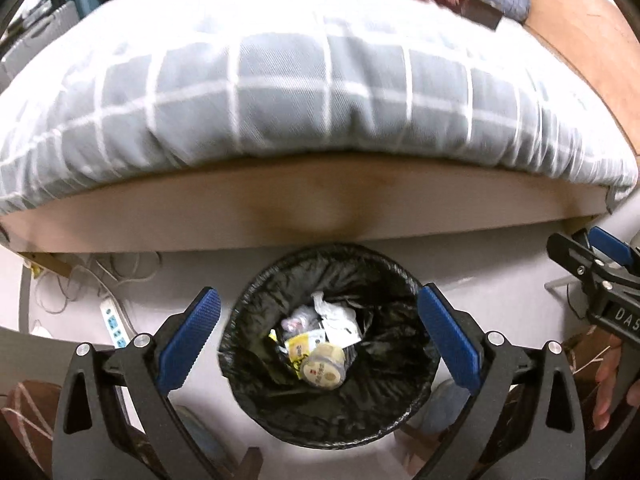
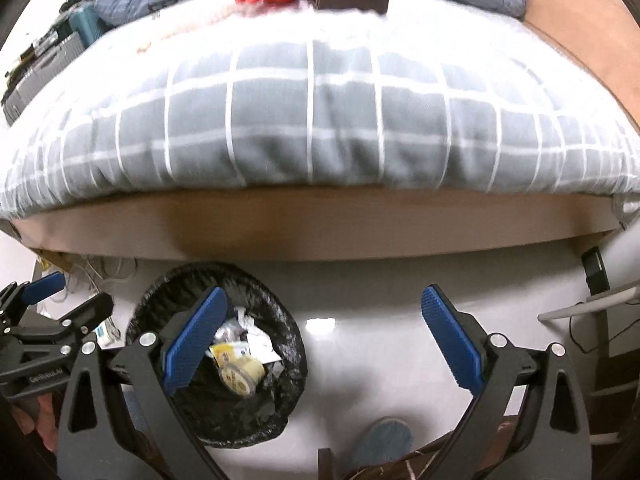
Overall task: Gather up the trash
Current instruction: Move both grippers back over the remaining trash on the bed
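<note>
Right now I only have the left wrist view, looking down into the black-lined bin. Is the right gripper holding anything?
Observer: No. The right gripper is wide open, with nothing between its fingers.
Operator: Is it over the bin as well?
Observer: Mostly not. In its own view the bin sits low and to the left, partly behind its left finger, and only bare floor shows between the fingers.

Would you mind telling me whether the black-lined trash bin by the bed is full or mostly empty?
Mostly empty: the trash bin holds only a few wrappers and a tape roll at the bottom, with bare liner above.
</note>
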The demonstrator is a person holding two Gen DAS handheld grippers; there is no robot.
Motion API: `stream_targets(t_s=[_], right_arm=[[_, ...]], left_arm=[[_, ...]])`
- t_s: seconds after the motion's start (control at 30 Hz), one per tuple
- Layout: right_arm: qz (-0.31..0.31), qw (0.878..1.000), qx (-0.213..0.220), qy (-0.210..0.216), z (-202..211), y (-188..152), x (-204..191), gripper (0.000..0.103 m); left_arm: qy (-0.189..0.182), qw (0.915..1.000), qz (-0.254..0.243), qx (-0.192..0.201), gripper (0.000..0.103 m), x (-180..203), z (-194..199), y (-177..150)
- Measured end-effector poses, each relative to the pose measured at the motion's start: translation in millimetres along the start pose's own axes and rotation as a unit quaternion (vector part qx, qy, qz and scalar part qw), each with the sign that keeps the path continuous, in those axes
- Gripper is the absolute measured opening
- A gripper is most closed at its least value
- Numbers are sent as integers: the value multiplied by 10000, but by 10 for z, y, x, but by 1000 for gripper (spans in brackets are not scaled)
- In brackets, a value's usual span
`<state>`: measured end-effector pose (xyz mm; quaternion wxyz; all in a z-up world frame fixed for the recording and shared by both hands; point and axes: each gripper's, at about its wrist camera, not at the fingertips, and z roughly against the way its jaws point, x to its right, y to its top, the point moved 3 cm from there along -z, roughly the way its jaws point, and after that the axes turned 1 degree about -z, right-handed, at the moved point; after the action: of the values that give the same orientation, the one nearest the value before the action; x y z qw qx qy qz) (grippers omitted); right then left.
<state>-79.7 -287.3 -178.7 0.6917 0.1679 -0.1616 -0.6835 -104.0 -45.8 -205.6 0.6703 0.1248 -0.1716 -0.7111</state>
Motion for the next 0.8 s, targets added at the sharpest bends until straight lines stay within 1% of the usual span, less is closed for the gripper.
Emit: stream_targets(t_s=[0.2, 0.47, 0.57, 0.77, 0.8], right_arm=[[127, 9996, 268, 0, 242, 238, -8, 94], [132, 9987, 486, -6, 403, 554, 32, 94], [152, 9983, 562, -34, 412, 684, 28, 94], [187, 9974, 697, -31, 365, 1096, 19, 94], [214, 9972, 712, -34, 354, 1154, 11, 94]], left_arm=[[18, 9997, 95, 224, 97, -80, 272, 233], [66, 9986, 165, 508, 97, -188, 494, 602], [82, 9978, 194, 627, 97, -253, 559, 824], [180, 9960, 191, 851, 97, -351, 612, 1254], [203, 9956, 201, 889, 97, -377, 612, 1371]])
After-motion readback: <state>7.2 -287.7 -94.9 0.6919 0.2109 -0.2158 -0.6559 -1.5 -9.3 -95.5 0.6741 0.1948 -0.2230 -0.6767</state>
